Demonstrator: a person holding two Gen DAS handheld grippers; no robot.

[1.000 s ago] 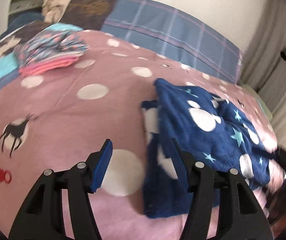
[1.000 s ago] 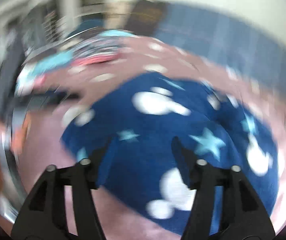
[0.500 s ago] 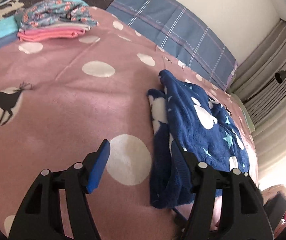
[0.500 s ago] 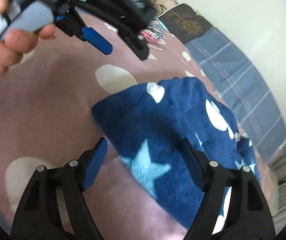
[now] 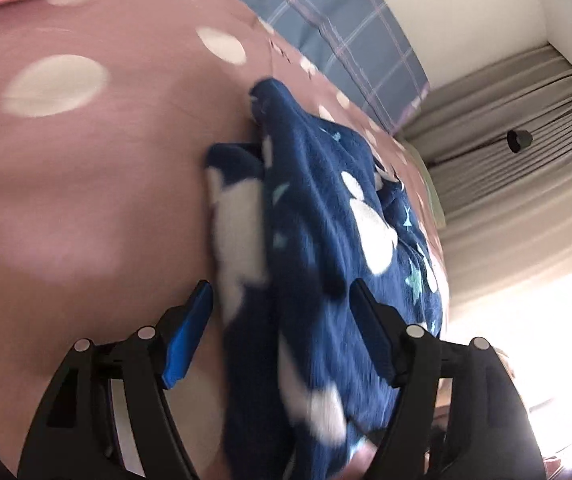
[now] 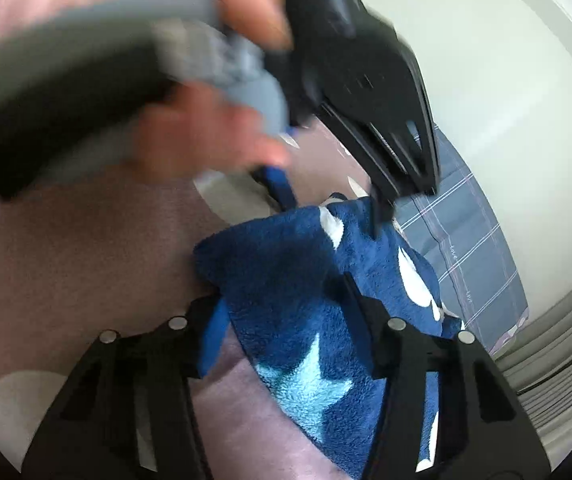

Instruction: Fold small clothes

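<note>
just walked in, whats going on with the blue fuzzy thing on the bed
A person is folding a navy fleece garment on the pink spotted bedspread, a handheld gripper in each hand. Both the left gripper and right gripper are open, straddling the garment's near edge, nothing clamped yet. The garment already lies doubled over.

The word "love" is stitched repeatedly along the blue plaid pillowcase point(image 6: 470, 264)

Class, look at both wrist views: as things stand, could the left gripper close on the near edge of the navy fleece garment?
Probably yes. The left gripper is open with the navy fleece garment lying between its fingers on the pink bedspread, nothing in between.
</note>
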